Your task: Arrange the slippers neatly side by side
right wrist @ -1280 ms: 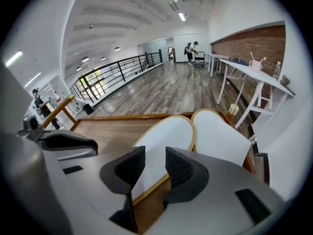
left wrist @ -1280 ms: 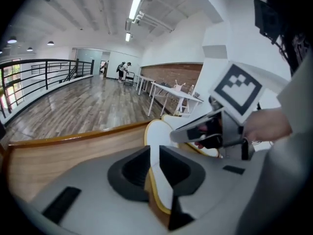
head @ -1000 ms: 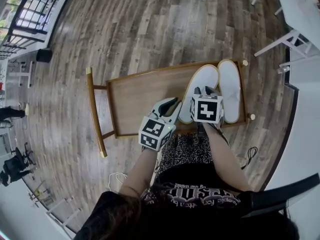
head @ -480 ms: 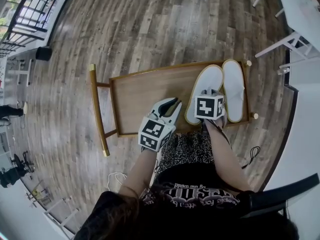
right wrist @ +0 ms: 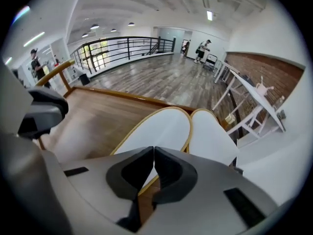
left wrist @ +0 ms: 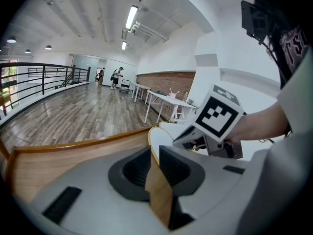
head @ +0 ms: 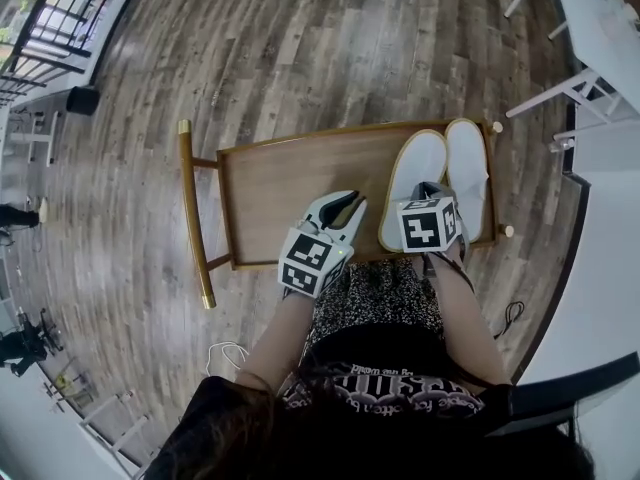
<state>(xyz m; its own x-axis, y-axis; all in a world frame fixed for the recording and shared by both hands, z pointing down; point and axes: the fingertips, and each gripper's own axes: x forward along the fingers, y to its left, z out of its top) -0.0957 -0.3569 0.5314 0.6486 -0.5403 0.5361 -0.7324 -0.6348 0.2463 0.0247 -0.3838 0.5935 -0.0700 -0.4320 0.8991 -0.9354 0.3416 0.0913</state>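
Two white slippers with yellow edging lie side by side at the right end of a wooden tray table (head: 290, 183). The left slipper (head: 415, 171) (right wrist: 157, 130) leans toward the right slipper (head: 468, 173) (right wrist: 209, 137), and their toes touch. My right gripper (head: 426, 192) (right wrist: 154, 153) hovers over the left slipper's heel. Its jaws are closing, tips nearly together, with nothing between them. My left gripper (head: 346, 204) (left wrist: 152, 153) hangs over the tray's near edge, left of the slippers. Its jaws stand a narrow gap apart and hold nothing. The right gripper's marker cube (left wrist: 219, 115) shows in the left gripper view.
The tray has a raised rim and a curved wooden handle (head: 190, 218) at its left end. White tables and chair legs (head: 585, 38) stand on the plank floor at the upper right. A black cable (head: 505, 315) lies by the person's knee.
My right gripper has drawn back from over the slippers toward the tray's near edge, and its jaws have come together. The left gripper has hardly moved.
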